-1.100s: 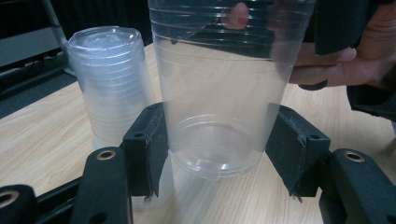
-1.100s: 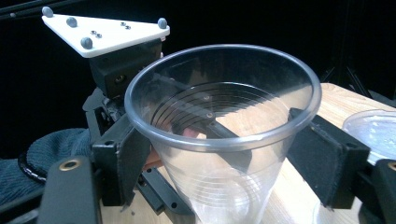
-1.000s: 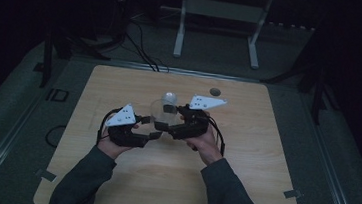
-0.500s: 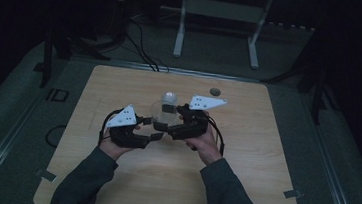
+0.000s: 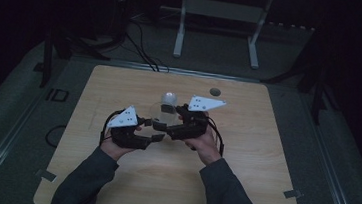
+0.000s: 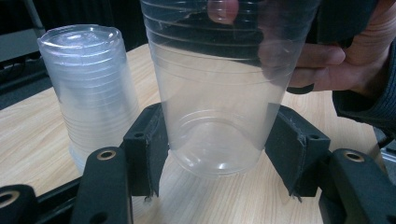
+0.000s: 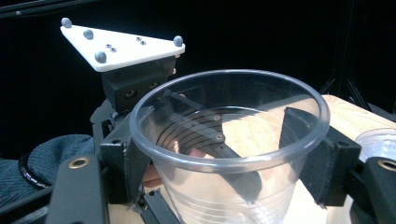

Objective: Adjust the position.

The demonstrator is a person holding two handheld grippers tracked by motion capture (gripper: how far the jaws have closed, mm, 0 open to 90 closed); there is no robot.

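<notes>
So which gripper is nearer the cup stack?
Right. The right gripper, jaws just closing around the rim of the single cup, sits beside the cup stack; the left gripper clamps that cup's base, nearer the person.

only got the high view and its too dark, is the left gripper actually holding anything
Observer: Yes. The left gripper has its jaws shut on a clear plastic cup, low down near its base.
Operator: and the right one
Observer: The right gripper has just been closing its jaws. They flank the same cup just under its rim, and I cannot tell whether they press yet.
Operator: whats the pale blob behind them
Observer: A stack of clear cups, standing upside down on the table.
</notes>
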